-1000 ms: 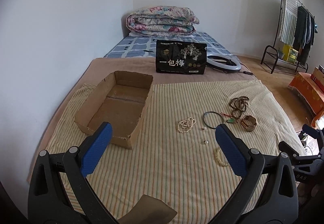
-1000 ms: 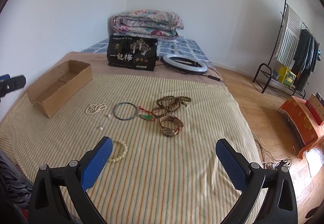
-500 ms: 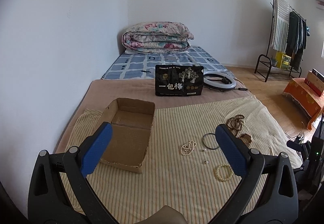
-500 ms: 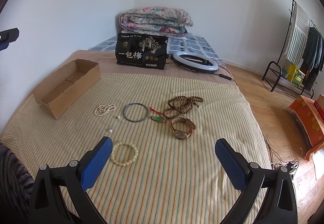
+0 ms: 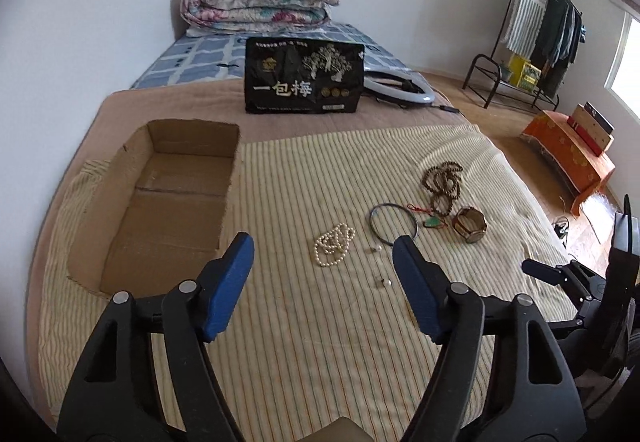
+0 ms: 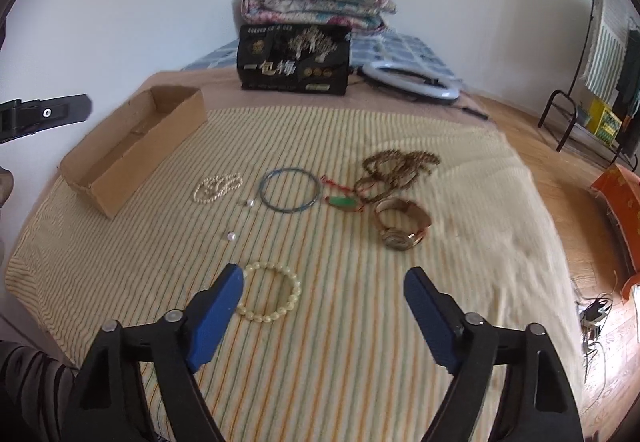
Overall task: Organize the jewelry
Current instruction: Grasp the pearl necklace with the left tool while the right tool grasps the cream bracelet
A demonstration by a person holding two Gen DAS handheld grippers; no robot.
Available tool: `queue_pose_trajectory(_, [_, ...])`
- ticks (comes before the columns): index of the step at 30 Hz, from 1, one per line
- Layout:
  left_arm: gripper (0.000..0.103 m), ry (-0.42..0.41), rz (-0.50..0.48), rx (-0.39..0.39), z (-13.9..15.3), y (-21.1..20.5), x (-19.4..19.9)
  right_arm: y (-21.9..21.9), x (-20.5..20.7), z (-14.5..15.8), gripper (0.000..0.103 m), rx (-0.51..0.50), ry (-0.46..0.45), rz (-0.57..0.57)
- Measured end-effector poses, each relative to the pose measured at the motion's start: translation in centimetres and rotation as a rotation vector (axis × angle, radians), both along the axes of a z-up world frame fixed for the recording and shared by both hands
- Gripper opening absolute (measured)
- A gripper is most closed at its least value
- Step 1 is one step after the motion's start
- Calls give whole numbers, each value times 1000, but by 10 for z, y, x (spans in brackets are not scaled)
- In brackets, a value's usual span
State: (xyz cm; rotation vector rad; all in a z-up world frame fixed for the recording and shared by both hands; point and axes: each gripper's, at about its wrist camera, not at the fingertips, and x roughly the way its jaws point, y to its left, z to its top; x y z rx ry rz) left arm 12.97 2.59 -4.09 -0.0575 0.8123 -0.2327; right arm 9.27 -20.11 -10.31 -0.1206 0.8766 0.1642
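A striped cloth point(image 6: 360, 322) covers the near part of the bed point(image 5: 180, 98). The cardboard box point(image 5: 160, 194) sits by the bed's left edge. Both the left hand-held gripper point(image 5: 323, 262) and the right hand-held gripper point(image 6: 322, 294) hover released, jaws spread wide, holding nothing. Near the bed's middle lie the brown bead strand point(image 6: 396, 170), blue bangle point(image 6: 290, 189), watch point(image 6: 402, 224), pearl necklace point(image 6: 218, 186) and green pendant point(image 6: 342, 202). The pale bead bracelet point(image 6: 272, 296) lies nearest the front edge, just beside the right hand-held gripper's left finger point(image 6: 218, 310).
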Motion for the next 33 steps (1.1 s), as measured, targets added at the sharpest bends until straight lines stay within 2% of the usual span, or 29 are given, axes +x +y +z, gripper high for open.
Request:
queue_pose_trajectory(5, [67, 43, -49, 15, -27, -17, 23, 2, 13, -36, 70, 32, 87, -6])
queue_pose_trajectory(8, [67, 79, -65, 17, -44, -23, 38, -2, 20, -48, 66, 66, 116, -23])
queue_pose_trajectory(11, [59, 117, -77, 28, -63, -31, 52, -4, 25, -54, 64, 96, 135, -34])
queue_pose_trajectory(13, [58, 136, -80, 42, -73, -35, 60, -5, 27, -57, 63, 105, 141, -38])
queue_pose_trajectory(17, [58, 164, -83, 73, -97, -43, 75, -4, 33, -64, 58, 92, 150, -35])
queue_pose_trajectory(22, [58, 199, -77, 82, -119, -47, 90, -1, 37, -72, 57, 79, 163, -23])
queue_pose_trajectory(29, [58, 200, -75, 98, -134, -50, 101, 6, 42, -78, 57, 45, 159, -6])
queue_pose_trajectory(31, [56, 196, -74, 93, -135, -50, 101, 8, 42, -80, 57, 32, 158, 1])
queue_pose_trajectory(33, [48, 188, -70, 94, -135, -50, 101, 11, 43, -81, 57, 13, 157, 7])
